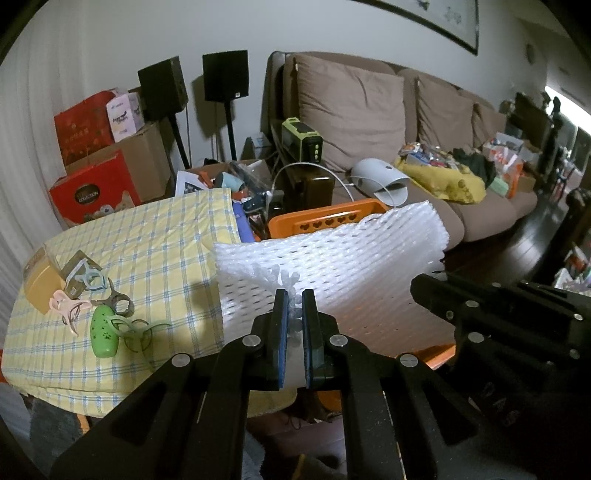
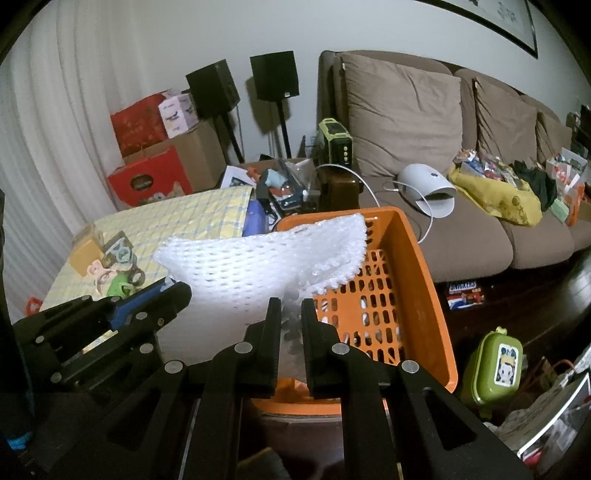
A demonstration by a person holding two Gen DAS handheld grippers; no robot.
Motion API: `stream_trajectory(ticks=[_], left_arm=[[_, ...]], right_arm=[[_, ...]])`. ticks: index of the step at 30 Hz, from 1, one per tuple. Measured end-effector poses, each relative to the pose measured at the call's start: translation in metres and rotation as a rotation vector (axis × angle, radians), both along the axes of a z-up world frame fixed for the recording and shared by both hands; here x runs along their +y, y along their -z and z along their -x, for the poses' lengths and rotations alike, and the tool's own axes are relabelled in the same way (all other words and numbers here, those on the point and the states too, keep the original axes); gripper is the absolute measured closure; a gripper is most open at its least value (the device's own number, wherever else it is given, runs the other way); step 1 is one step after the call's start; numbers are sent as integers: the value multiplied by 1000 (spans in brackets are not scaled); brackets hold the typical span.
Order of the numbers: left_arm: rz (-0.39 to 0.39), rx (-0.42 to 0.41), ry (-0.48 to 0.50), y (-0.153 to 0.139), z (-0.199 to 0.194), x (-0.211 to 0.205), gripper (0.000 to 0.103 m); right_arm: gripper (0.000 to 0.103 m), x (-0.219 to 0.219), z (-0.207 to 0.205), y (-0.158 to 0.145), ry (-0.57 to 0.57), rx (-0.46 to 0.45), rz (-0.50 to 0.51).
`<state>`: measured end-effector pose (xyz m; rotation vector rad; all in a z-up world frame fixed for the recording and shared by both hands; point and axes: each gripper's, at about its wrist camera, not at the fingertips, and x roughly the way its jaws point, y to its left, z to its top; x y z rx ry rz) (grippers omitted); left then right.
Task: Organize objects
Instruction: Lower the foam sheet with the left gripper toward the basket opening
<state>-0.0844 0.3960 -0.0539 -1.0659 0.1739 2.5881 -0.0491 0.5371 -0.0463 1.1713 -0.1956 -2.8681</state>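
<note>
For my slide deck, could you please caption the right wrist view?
Both grippers, right and left, pinch a white foam net sheet over an orange basket.

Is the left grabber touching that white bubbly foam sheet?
Touching. In the left wrist view the left gripper has its blue pads pinched on a bunched edge of the white foam sheet, with no gap.

Most of orange basket (image 2: 417, 280) floor covered by white foam netting (image 2: 251, 269). Near edge of the netting lost behind left gripper (image 1: 294, 295) and right gripper (image 2: 290, 302). Framed picture (image 1: 439, 26) cut by top edge. Print on red boxes (image 1: 92, 192) too small to read. Packets on brown sofa (image 2: 480, 236) too blurred to name.
</note>
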Motion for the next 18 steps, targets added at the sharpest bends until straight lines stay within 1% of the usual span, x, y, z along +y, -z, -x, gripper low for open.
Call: stream_trajectory(ticks=[18], left_arm=[[2,1,12,0,0,11,97]], right_arm=[[93,12,-2,0,22,4,15]])
